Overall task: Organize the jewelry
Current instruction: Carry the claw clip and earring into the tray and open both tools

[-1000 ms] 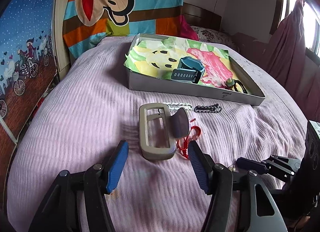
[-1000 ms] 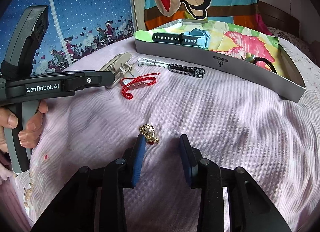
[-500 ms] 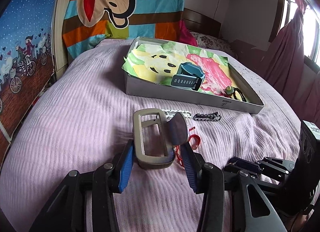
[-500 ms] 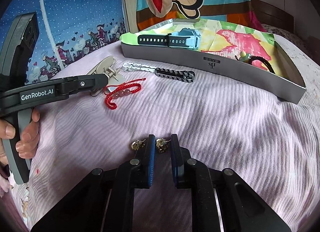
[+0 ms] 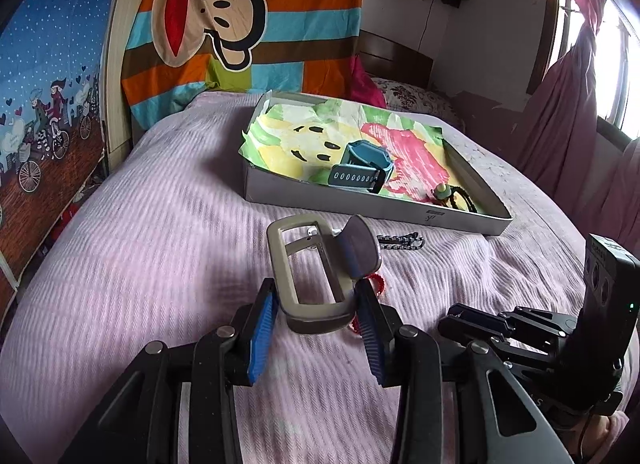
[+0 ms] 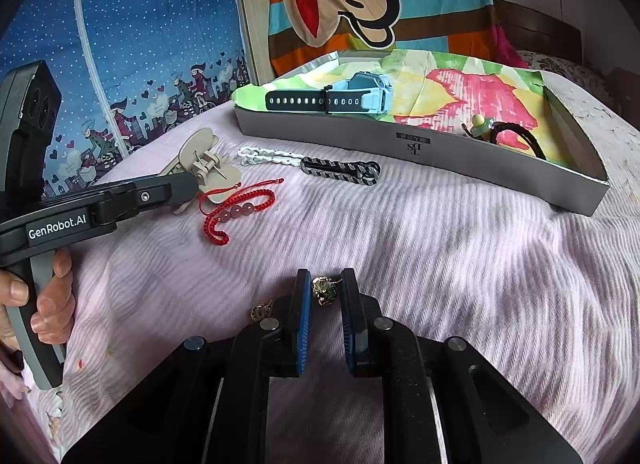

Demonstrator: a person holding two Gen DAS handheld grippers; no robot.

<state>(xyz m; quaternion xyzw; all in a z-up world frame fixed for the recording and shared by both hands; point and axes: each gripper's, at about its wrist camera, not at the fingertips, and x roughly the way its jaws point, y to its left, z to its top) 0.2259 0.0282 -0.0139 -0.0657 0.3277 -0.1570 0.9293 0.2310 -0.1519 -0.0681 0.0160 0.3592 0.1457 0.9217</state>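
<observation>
Left gripper [image 5: 316, 314] clamps the beige hair clip's [image 5: 310, 272] near end, low over the bedspread [image 5: 140, 248], while right gripper [image 6: 325, 296] pinches a gold earring [image 6: 324, 291].

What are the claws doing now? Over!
Left claw shut on beige hair clip. Right claw pinching gold earring; its twin loose beside it. Red bracelet between clip and box.

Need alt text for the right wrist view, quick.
The right gripper brackets a gold earring on the pink bedspread; a second earring lies just left. Beyond: a red bracelet and grey tray.
</observation>
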